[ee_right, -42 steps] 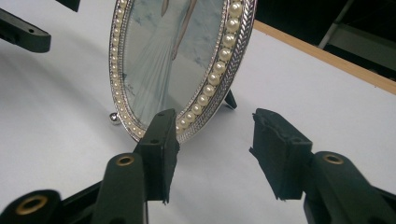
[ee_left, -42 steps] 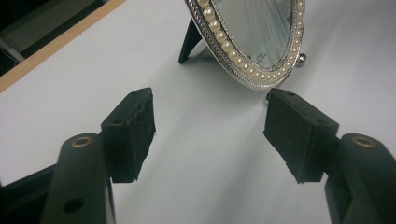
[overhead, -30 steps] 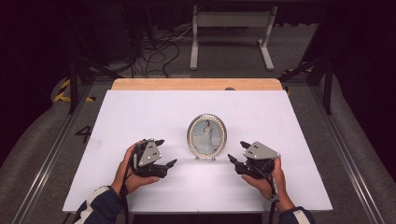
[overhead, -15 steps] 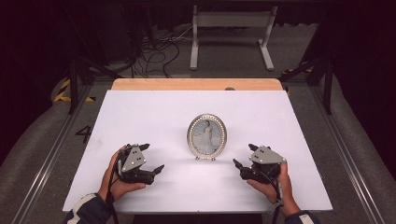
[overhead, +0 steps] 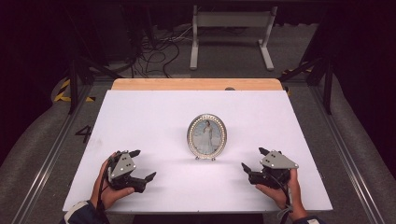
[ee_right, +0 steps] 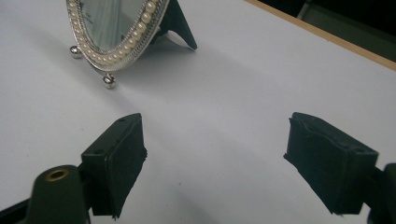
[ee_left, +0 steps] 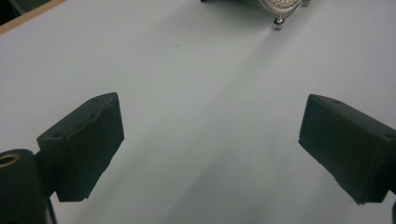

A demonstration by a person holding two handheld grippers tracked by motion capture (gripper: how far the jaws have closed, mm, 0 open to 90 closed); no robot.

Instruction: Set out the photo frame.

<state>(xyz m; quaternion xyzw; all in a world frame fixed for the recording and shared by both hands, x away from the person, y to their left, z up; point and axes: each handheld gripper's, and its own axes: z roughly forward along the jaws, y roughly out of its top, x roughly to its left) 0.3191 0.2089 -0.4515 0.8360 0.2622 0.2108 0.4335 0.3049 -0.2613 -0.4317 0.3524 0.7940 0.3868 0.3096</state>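
The oval picture frame (overhead: 207, 136) stands upright near the middle of the white surface (overhead: 154, 116), facing the person, propped by a dark easel leg behind it and resting on small ball feet in front; the right gripper view shows those feet, the leg and a rim of pearl-like beads (ee_right: 122, 46) around a glazed face. It looks light but delicate: a thin metal edge, glass over the portrait, and beads that could chip or slip under hard pads. It would probably tip backward or skid on the smooth sheet if pushed from the front. The safest hold seems to be across the two side edges of the rim at mid-height, with pressure kept off the glass, or low near the feet with the other claw steadying the top. The left claw (overhead: 140, 166) lies near the front edge, ahead of the frame and well to its left, jaws spread wide and empty. The right claw (overhead: 252, 160) sits on the opposite side, likewise released and holding nothing, its jaws pointing toward the frame, which stands near but clearly apart from it.
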